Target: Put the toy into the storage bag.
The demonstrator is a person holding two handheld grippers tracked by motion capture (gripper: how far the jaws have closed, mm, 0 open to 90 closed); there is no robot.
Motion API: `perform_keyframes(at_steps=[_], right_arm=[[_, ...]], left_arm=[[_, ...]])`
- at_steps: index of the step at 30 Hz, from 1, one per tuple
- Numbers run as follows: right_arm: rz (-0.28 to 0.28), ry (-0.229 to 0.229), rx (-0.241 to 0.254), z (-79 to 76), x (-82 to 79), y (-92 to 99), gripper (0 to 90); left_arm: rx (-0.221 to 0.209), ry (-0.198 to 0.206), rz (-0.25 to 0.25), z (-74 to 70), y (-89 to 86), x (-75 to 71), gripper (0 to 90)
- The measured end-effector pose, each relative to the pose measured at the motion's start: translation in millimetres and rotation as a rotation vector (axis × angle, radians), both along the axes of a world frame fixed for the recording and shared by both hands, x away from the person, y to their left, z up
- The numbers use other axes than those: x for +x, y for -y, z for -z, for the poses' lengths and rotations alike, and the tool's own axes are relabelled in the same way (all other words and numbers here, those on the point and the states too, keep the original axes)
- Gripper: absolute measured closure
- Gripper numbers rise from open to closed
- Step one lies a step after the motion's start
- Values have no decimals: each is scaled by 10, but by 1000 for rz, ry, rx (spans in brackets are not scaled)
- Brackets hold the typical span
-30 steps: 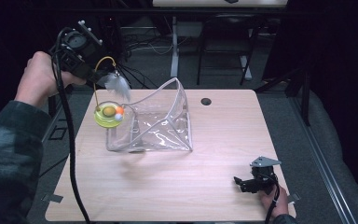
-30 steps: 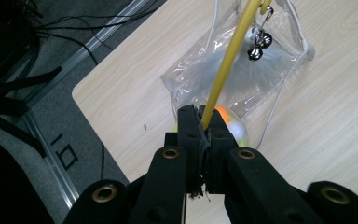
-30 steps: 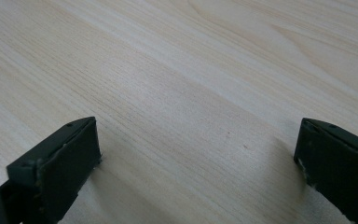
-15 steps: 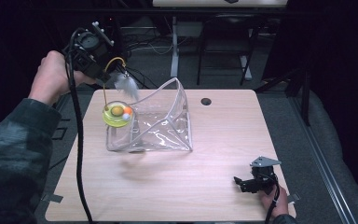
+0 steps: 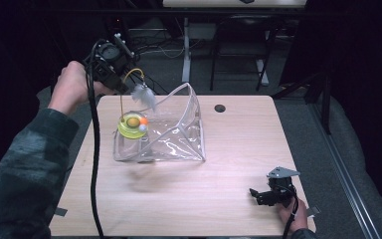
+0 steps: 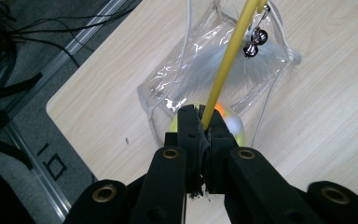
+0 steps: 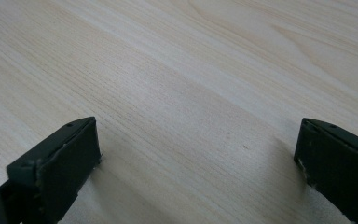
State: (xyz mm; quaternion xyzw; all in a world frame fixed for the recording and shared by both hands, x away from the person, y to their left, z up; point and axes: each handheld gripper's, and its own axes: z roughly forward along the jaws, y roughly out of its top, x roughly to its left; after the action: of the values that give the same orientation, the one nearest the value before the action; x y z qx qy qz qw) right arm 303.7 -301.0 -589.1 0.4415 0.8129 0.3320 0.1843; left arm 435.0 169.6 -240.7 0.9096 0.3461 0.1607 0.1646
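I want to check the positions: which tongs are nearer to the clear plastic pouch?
Left. The left tongs hover just above the clear plastic pouch, shut on the cat toy's yellow wire. The right tongs rest open, far away at the table's near right corner.

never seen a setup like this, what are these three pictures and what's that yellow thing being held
A person stands at a wooden table with a handheld two-jaw gripper in each hand. One picture comes from a camera above the table; each of the other two from a camera riding on a gripper, looking along its black jaws. The left gripper is shut on the yellow wire of a cat toy: a yellow base with balls, a grey feather and small bells. It hangs over an open clear plastic pouch. The right gripper rests open on the table, holding nothing.
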Motion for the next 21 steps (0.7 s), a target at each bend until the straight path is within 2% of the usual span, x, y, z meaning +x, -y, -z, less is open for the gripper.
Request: perform_keyframes(at_steps=[11,21], right_arm=[[-1,0,1,0,1,0,0],[-1,0,0,0,1,0,0]], left_arm=[[-9,-55,20,248,91,144,876],[-17,-79,39,426,171,229,876]])
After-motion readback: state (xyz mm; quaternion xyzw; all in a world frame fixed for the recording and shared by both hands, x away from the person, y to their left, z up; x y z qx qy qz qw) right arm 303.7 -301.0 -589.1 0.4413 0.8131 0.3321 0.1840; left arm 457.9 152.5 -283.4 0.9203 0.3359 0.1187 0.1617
